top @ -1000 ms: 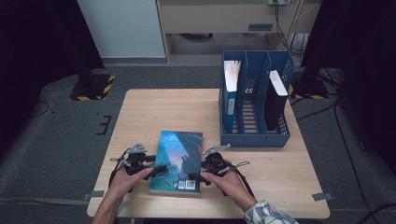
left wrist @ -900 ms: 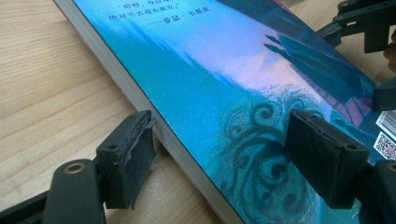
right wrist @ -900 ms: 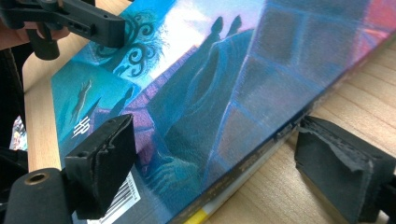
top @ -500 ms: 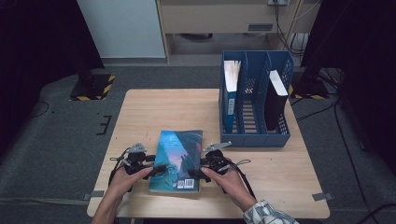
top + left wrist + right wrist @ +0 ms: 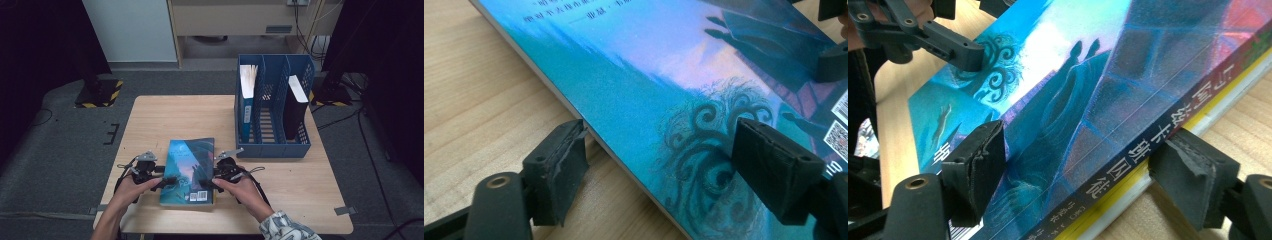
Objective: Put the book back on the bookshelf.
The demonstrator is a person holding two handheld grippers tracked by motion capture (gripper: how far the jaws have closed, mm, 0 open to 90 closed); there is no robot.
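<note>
High view: a blue-covered book (image 5: 188, 170) lies flat on the wooden table (image 5: 300, 175), close to the near edge and a little left of its middle, with the barcode end toward the person. The left gripper (image 5: 167, 181) sits at the book's left edge and the right gripper (image 5: 206, 183) at its right edge, each held in one hand near the book's near corners. Left gripper view: the jaws straddle the page edge, one pad against the table side by the lower edge, the other resting on the cover (image 5: 664, 100); the pads look in contact, so the book's edge appears clamped. The left jaws have just been opening slightly with the book between them. Right gripper view: the jaws bracket the spine (image 5: 1128, 165), one pad on the cover, the other low at the spine and table; contact appears firm. The right jaws have just been closing onto the book. Farther back, toward the far right corner, a blue file rack (image 5: 272, 145) stands upright holding a blue binder (image 5: 246, 100) in its left slot and a black binder (image 5: 295, 107) in its right slot.
</note>
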